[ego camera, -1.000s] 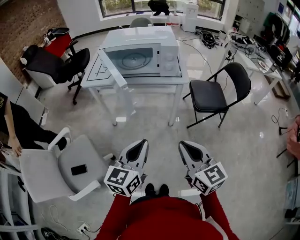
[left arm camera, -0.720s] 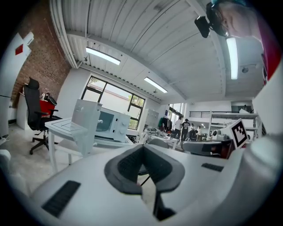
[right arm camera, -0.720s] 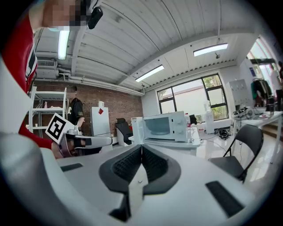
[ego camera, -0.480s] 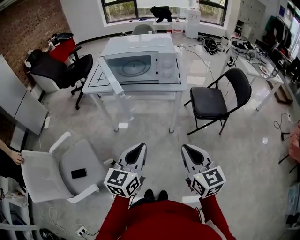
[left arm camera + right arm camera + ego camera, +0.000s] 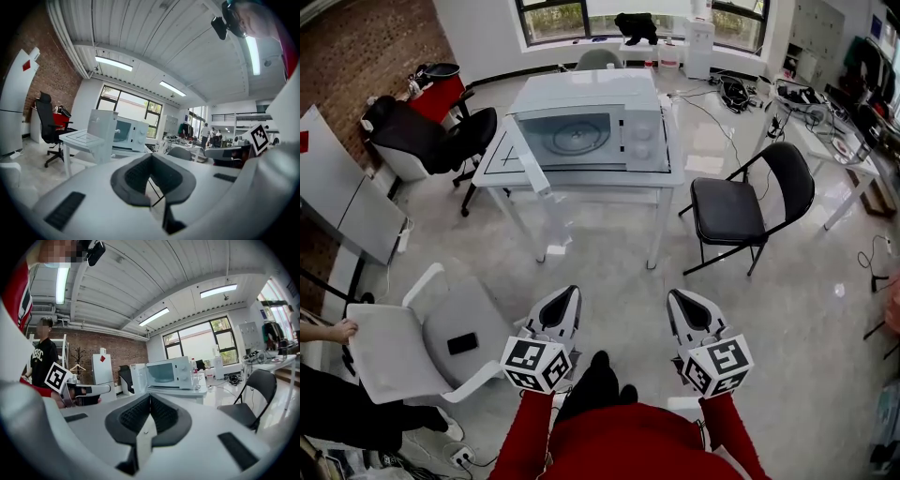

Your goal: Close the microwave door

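A white microwave (image 5: 586, 120) stands on a white table (image 5: 581, 178) across the room, several steps away. Its door (image 5: 528, 157) hangs open, swung out to the front left past the table's edge. My left gripper (image 5: 568, 294) and right gripper (image 5: 681, 296) are held low in front of my body, side by side, both shut with nothing in them and far from the microwave. The left gripper view has the microwave (image 5: 130, 133) and its open door (image 5: 101, 128) beyond the shut left gripper (image 5: 151, 160). Past the shut right gripper (image 5: 150, 399), the right gripper view also takes in the microwave (image 5: 169, 372).
A black folding chair (image 5: 739, 205) stands right of the table. A white armchair (image 5: 412, 349) with a phone (image 5: 462, 343) on its seat is at my near left, a person's hand (image 5: 339, 330) on it. A black office chair (image 5: 441, 131) sits left of the table.
The view has shifted a little: the microwave and table sit slightly lower and further right in the head view. Both grippers stay shut, low in front of me. The person at left has moved.
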`<state>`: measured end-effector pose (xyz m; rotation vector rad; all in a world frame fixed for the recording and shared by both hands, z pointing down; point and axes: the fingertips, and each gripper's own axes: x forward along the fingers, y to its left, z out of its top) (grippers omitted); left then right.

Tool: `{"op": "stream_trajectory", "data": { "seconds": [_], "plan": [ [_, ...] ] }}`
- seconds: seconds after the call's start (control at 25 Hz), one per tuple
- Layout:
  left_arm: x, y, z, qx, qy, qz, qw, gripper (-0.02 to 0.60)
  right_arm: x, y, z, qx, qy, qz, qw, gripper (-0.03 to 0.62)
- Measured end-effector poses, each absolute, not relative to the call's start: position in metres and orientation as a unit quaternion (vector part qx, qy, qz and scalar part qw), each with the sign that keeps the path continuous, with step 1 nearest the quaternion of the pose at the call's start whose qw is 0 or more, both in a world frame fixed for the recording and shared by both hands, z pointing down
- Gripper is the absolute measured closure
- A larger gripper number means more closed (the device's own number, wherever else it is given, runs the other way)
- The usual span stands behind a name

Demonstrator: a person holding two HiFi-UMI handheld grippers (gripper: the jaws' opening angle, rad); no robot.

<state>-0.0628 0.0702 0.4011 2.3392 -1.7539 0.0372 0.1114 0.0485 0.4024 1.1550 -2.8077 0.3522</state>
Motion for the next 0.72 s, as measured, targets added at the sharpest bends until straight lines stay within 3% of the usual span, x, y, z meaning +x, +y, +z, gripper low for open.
{"op": "stream_trajectory", "data": {
  "seconds": [0.52,0.72],
  "plan": [
    [-0.191,-0.022,0.406,0.753,-0.651,0.006,0.100,0.572,0.049,-0.043,0.400,0.386,-0.914,0.112,0.061,0.582],
    [-0.206,-0.062,0.412,0.784,-0.613,0.021,0.102,0.572,0.018,-0.088,0.399,0.399,-0.905,0.123,0.078,0.582]
  ]
}}
